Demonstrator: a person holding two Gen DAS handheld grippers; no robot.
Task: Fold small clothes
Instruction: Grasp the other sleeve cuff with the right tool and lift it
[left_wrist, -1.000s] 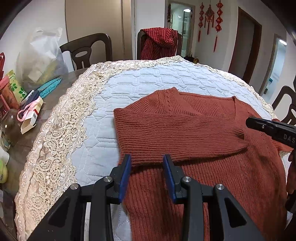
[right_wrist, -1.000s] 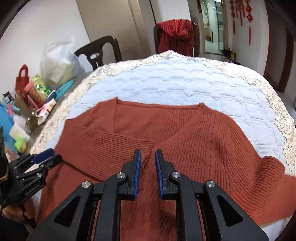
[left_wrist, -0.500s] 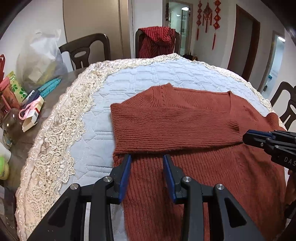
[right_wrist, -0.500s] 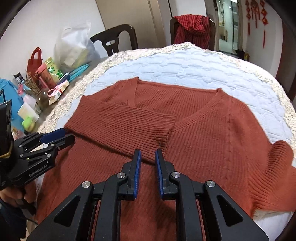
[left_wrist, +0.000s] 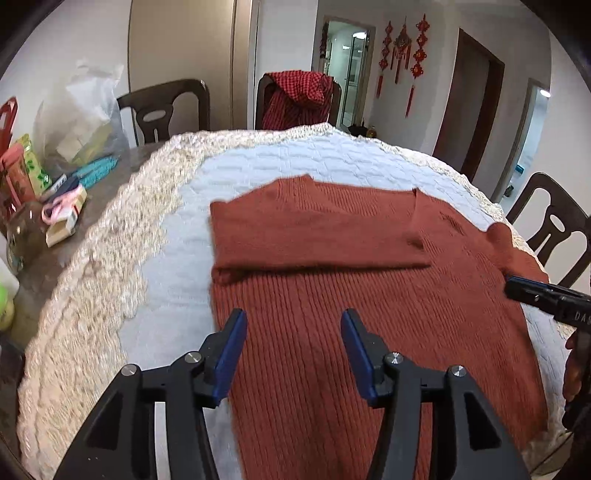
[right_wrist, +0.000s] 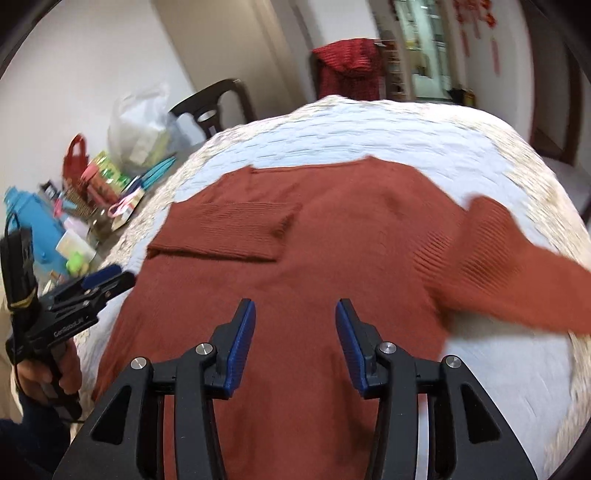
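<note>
rust-red ribbed sweater (left_wrist: 369, 295) lay flat on quilted table cover (left_wrist: 280, 162) | left sleeve (left_wrist: 317, 236) folded across chest, right sleeve (right_wrist: 517, 273) spread right | left gripper (left_wrist: 293, 343) and right gripper (right_wrist: 295, 332) held jaws apart, empty | risk judged: thick knit could be caught in double layer, folded sleeve dragged askew

Rust-red sweater (left_wrist: 332, 332) reads as ribbed knit, matt and soft. Beneath it, the desk's quilted cloth cover (left_wrist: 280, 158) is pale blue with stitched ridges, edged in rough cream lace (left_wrist: 92, 295). Left gripper (left_wrist: 293, 347): matt black plastic, blue textured pads (left_wrist: 231, 347), shiny metal screws. Right gripper (right_wrist: 295, 339) looks the same. Glossy dark wood chair (left_wrist: 162, 107).
</note>
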